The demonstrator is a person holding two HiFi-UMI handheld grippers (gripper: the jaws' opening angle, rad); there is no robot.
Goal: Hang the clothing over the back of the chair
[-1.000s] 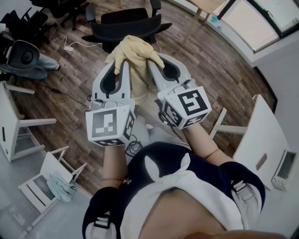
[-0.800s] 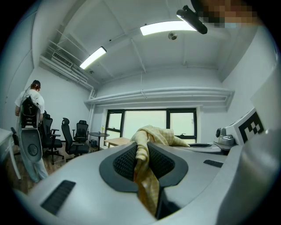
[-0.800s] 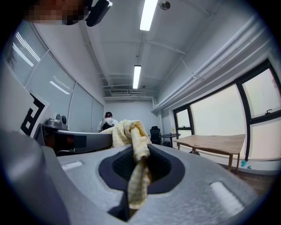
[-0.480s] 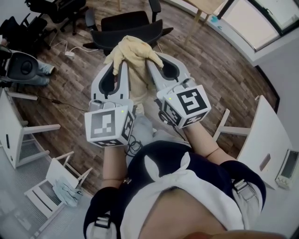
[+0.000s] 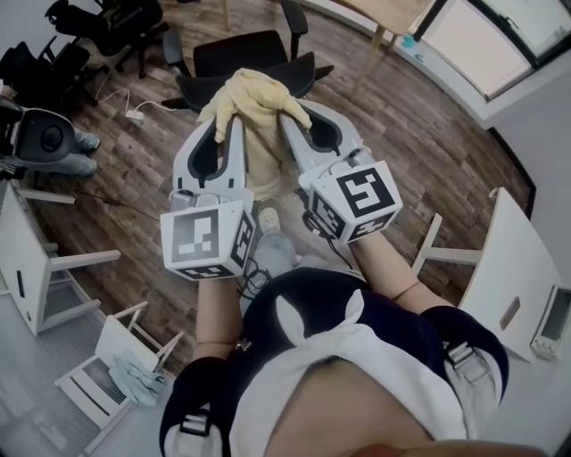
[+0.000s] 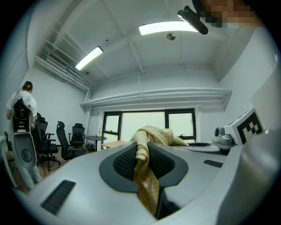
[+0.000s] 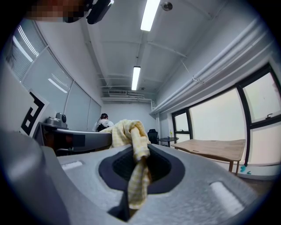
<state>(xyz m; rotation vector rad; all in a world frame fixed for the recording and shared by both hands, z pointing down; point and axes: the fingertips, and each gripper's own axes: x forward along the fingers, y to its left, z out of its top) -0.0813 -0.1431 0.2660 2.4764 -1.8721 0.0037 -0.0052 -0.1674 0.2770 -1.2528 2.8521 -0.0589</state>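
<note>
A pale yellow checked garment (image 5: 254,107) hangs bunched between my two grippers, held up in front of the person's body. My left gripper (image 5: 234,125) is shut on its left part, and the cloth (image 6: 141,165) is pinched between the dark pads. My right gripper (image 5: 287,120) is shut on its right part, where a fold (image 7: 138,171) droops out of the jaws. Both grippers point level, side by side. A black office chair (image 5: 303,67) stands just beyond the garment, its backrest partly hidden by the cloth.
Wooden floor lies below. White tables stand at the left (image 5: 27,268) and right (image 5: 508,268). A small white rack (image 5: 116,357) with a cloth is at the lower left. More black chairs (image 5: 107,18) stand at the far left, and a wooden table (image 5: 393,13) stands beyond.
Both grippers have carried the garment forward over the floor toward the black chair. The furniture at the left has slid down the picture. Both grips are unchanged.
</note>
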